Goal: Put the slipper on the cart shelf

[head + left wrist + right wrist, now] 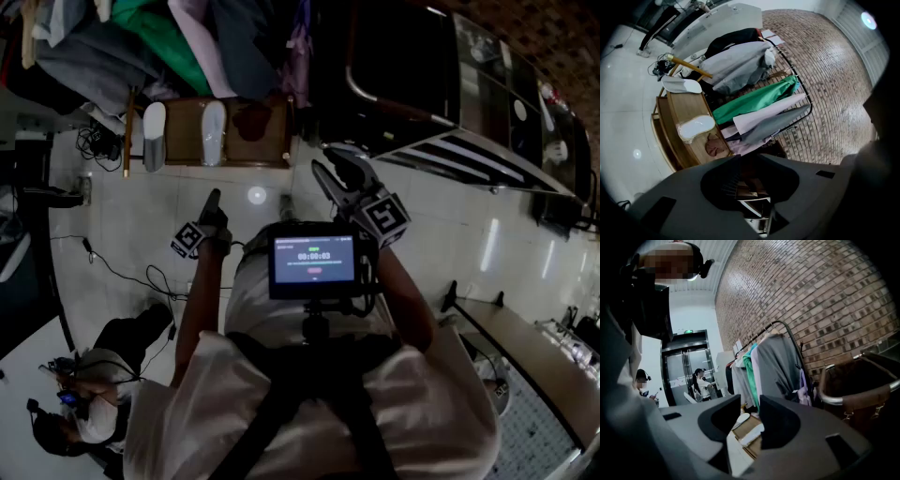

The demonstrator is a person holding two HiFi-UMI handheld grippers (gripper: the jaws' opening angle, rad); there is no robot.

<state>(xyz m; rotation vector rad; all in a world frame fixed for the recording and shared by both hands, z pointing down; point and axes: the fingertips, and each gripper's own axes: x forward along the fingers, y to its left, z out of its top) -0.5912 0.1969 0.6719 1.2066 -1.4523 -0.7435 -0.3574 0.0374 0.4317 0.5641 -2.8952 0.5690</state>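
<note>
White slippers set on the wooden cart shelf (258, 141); both hand-held grippers held spread and empty.

Two slippers are laid side by side on the shelf, well ahead of both hand-held grippers. The inner slipper (214, 131) is found straight ahead of the left hand-held gripper (213, 202), and the outer slipper (155, 136) is placed to that gripper's left, at the shelf's end. The right hand-held gripper (339, 171) is raised further right, over the pale tiled floor (122, 216). The jaws of each hand-held gripper are parted and nothing is held between them. Both slippers are framed in the gap of the right one. Hanging clothes, a green garment (754, 101) among them, are seen above the shelf, beyond the left hand-held gripper, against a brick wall (825, 70).
</note>
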